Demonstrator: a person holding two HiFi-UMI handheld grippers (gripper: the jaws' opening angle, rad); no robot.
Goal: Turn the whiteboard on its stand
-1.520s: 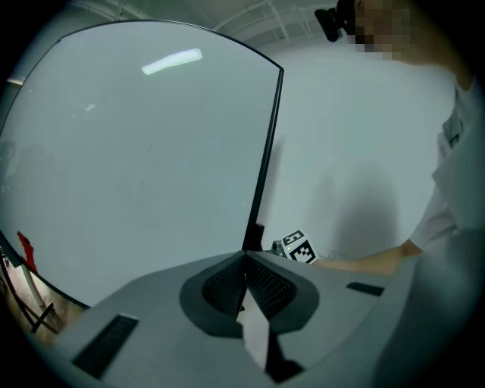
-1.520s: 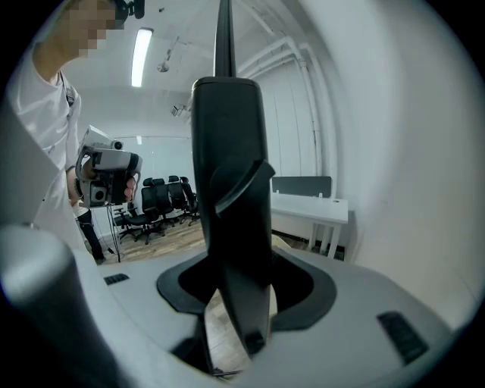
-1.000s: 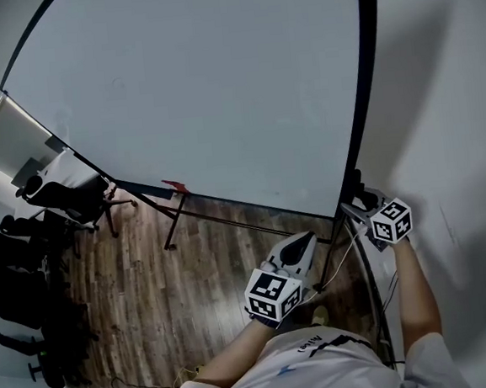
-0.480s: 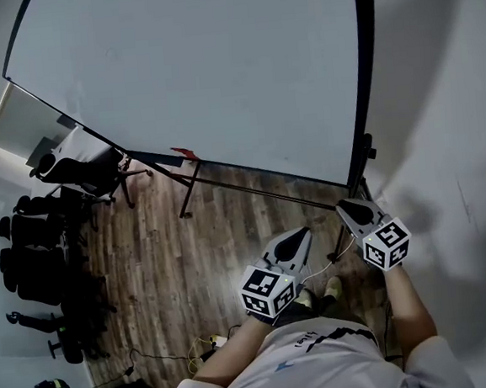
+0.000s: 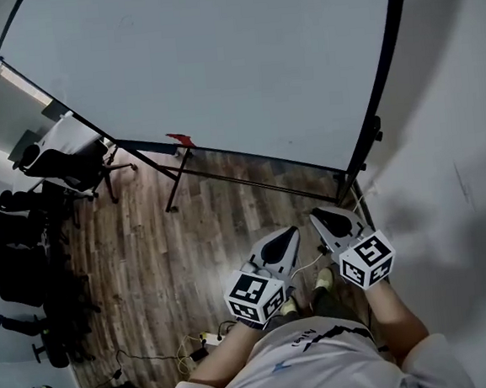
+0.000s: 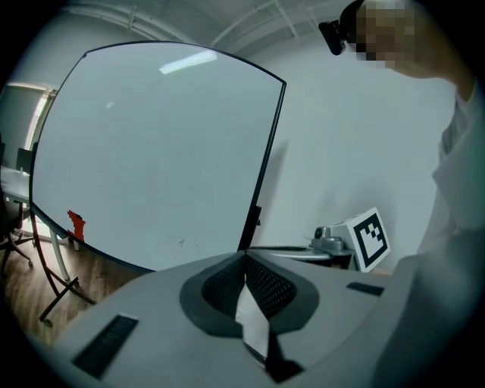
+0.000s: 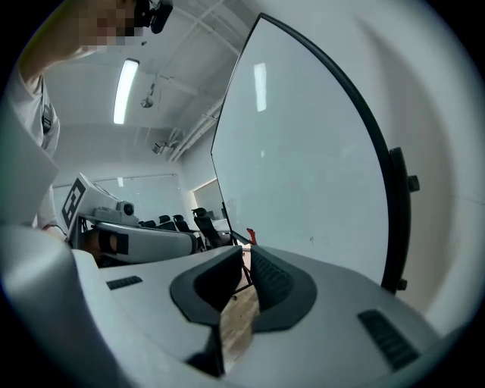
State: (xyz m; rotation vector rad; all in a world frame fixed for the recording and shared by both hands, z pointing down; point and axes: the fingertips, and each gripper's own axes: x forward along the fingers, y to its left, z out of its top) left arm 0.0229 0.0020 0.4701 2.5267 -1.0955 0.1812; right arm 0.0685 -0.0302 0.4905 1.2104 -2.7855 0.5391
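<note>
Two tongs in view, both empty. Far to the left of the left tongs [image 5: 292, 230], office chairs [image 5: 59, 167] stand on the wood floor [image 5: 147, 256]; not involved. The whiteboard [image 5: 215, 65] is ahead of and above both tongs, well apart from them, upright on its stand [image 5: 251, 186], with a small red item [image 5: 179, 139] at its lower edge. Left tongs: pressed together, nothing between them, held low in front of the body. Right tongs [image 5: 316, 215], just beside the left pair: a second ago they were up at the right post [image 5: 356, 158], close to the black knob [image 5: 377, 131]. They have since come back toward the body, jaws closing on the way and now drawn almost together, with only floor showing through the slit. Post and knob now lie ahead and to the right of the right tongs, untouched. Reading: contact with the stand is given up. Whether the board has rotated at all cannot be told, since the viewpoint shifted too. Its broad face still meets the tongs, so a turn probably needs a fresh hold on the frame edge.
</note>
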